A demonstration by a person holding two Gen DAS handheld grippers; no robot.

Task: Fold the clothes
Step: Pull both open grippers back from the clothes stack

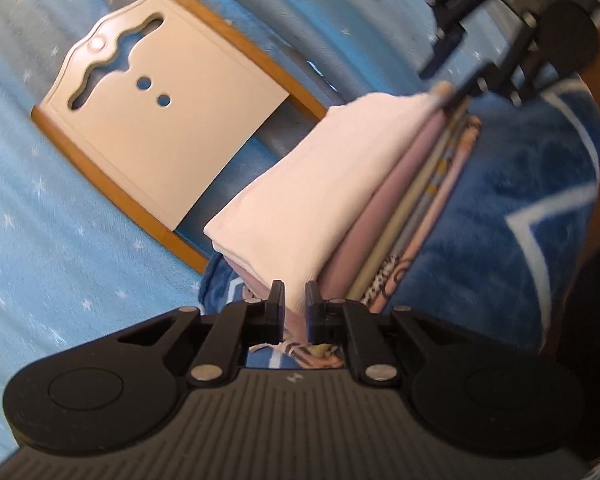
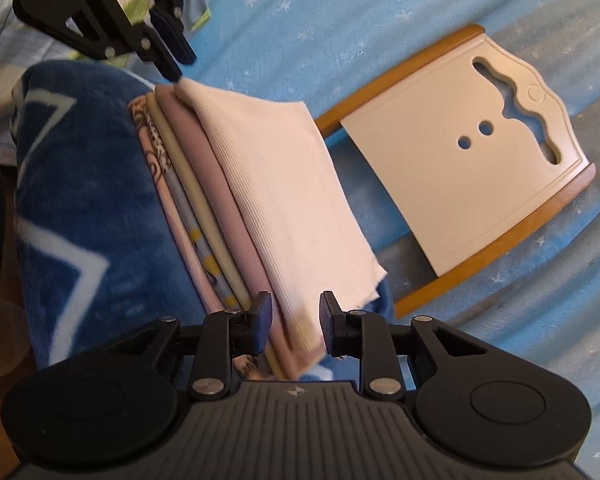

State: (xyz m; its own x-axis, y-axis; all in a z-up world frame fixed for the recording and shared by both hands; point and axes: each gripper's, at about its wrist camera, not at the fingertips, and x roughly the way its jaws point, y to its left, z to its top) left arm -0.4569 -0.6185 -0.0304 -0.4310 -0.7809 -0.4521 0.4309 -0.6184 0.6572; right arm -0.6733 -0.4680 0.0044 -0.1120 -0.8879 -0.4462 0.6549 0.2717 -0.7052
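The lower garments in the stack show only their edges beneath the white top piece. The blue blanket is blurred and cut off at the frame edge.

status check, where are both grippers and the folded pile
Left gripper shut on white garment, near corner. Right gripper fingers straddle its other corner, gap visible. Folded stack on blue blanket. Nothing in the way.

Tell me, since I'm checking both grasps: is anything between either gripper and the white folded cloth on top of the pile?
Nothing visible is. The left gripper and the right gripper each straddle an end of the white cloth atop the folded pile, with no object between.
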